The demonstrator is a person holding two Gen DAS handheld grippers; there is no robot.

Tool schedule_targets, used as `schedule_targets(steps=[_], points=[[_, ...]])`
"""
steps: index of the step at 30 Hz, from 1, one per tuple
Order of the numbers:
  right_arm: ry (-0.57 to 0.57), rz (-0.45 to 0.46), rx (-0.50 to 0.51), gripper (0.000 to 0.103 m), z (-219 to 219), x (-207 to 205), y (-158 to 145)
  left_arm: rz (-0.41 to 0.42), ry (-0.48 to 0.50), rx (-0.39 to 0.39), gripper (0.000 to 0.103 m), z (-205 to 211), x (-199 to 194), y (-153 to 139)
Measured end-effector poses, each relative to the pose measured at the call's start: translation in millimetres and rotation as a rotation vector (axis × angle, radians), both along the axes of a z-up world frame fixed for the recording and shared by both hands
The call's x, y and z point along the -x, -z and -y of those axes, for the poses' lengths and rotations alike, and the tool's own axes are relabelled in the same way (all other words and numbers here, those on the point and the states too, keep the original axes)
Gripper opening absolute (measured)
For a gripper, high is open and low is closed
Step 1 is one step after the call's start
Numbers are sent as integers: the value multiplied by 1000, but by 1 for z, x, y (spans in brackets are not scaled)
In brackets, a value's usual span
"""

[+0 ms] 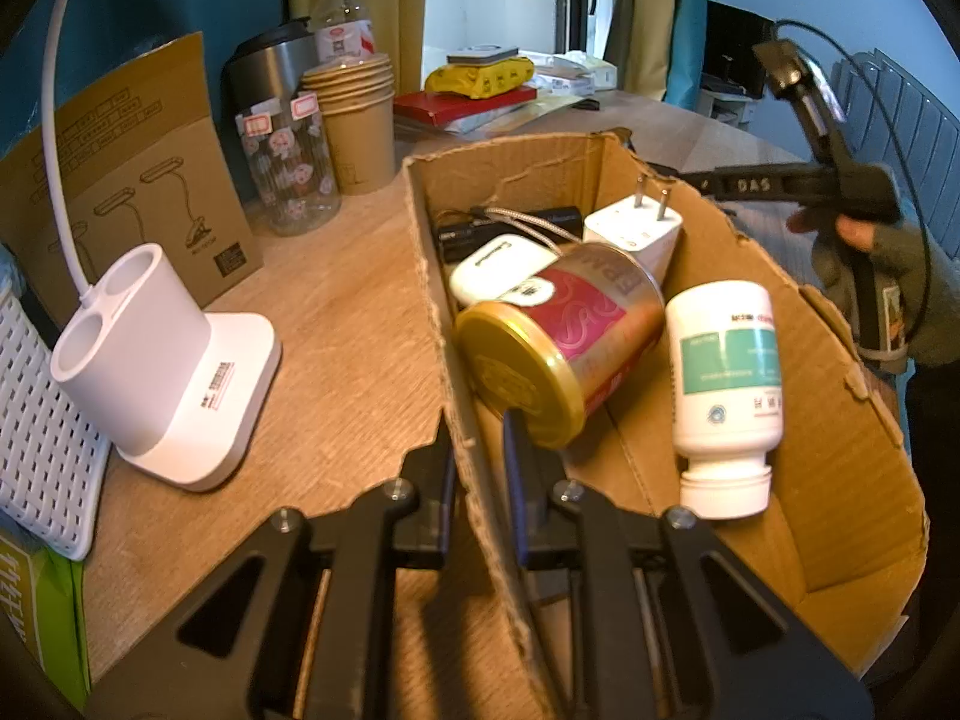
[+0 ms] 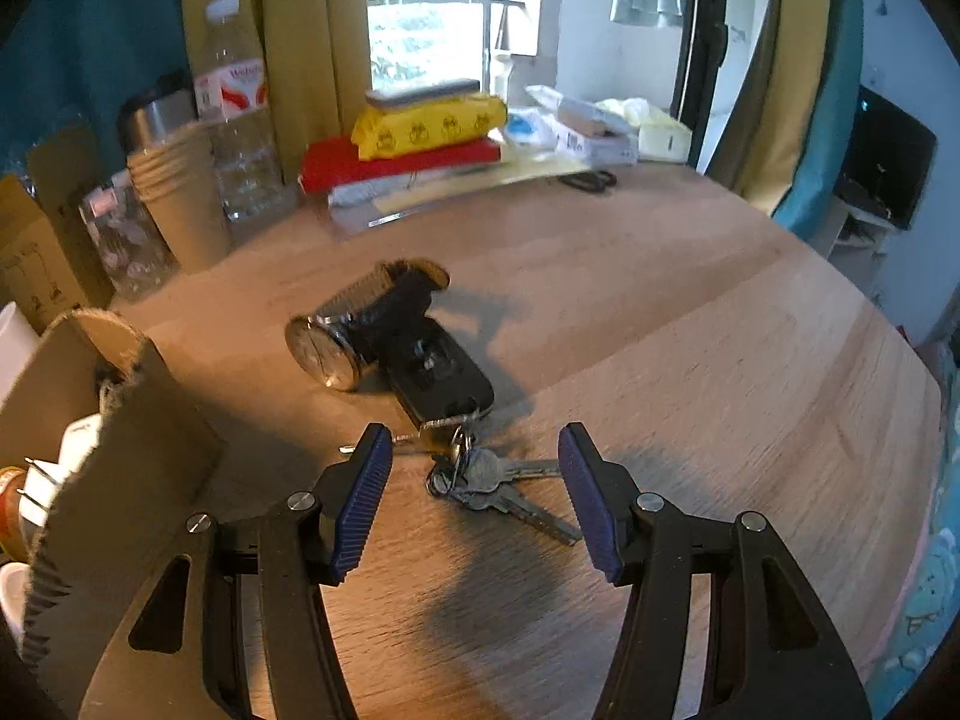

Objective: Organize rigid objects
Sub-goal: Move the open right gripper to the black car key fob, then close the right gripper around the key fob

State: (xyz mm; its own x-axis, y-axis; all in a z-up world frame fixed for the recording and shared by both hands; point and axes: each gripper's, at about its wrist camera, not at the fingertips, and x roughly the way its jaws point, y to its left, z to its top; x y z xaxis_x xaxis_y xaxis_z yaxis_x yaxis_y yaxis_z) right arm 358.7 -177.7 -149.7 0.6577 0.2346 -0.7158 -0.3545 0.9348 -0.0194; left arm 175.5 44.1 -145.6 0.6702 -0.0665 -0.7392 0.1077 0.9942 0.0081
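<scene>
My left gripper [image 1: 477, 468] is shut on the near left wall of an open cardboard box [image 1: 600, 168]. In the box lie a gold and pink tin [image 1: 552, 348], a white pill bottle [image 1: 726, 396], a white plug charger [image 1: 636, 228], a white case [image 1: 498, 267] and black items with a cable. My right gripper [image 2: 477, 498] is open and empty, just above the table, with a bunch of keys [image 2: 498, 480] between its fingers. The keys hang from a black car key fob [image 2: 438, 372]. A wristwatch [image 2: 336, 348] lies beside the fob. The right gripper also shows in the left wrist view [image 1: 840, 174].
A white lamp base [image 1: 168, 360] and white basket [image 1: 42, 432] stand left of the box. Paper cups [image 1: 360, 126], a patterned jar [image 1: 288, 168], a steel mug and water bottle [image 2: 237, 114] stand at the back. Books and a yellow pack [image 2: 432, 126] lie beyond. The box corner [image 2: 120, 420] is at the right gripper's left.
</scene>
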Motion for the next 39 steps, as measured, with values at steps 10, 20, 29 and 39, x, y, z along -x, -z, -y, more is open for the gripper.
schedule_targets(steps=[10,20,29,39], points=[[-54,5,71,61,-19,-17,1,0,0,0,16,0,0,0],[-163,-30,152,55,-44,-46,9,-1,1,0,16,0,0,0],[-104,-46,52,39,-19,-28,7,0,1,0,16,0,0,0],[-55,1,10,38,3,6,-5,-1,0,-1,16,0,0,0]])
